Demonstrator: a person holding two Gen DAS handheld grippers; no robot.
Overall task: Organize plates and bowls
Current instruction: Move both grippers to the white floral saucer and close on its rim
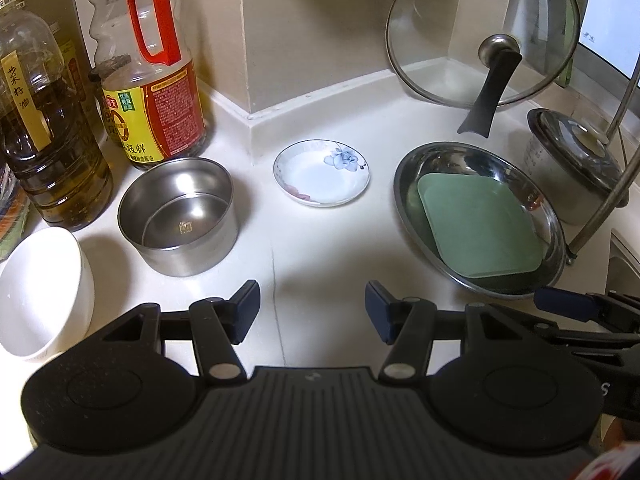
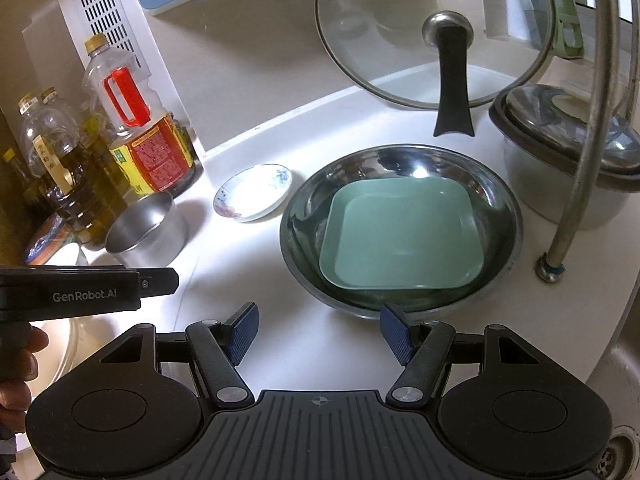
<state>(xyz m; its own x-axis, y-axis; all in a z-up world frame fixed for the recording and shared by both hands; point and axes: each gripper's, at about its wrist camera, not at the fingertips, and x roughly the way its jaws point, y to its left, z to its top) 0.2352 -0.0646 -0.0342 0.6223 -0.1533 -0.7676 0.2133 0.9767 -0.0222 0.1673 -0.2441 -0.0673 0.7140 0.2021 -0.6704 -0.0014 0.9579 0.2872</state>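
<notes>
Left gripper [image 1: 312, 312] open, empty, over bare counter [image 1: 312, 240]. Right gripper [image 2: 318, 330] open, empty, at steel pan's [image 2: 500, 208] six-o'clock rim. Green plate [image 2: 400, 236] inside pan. Floral saucer [image 1: 322, 172] at ten o'clock of pan; steel bowl [image 1: 180, 216] and white bowl [image 1: 40, 292] further toward nine.

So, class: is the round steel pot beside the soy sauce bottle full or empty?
Empty. The left wrist view looks straight into the steel pot, and its bare shiny bottom shows, with no food or liquid inside.
</notes>
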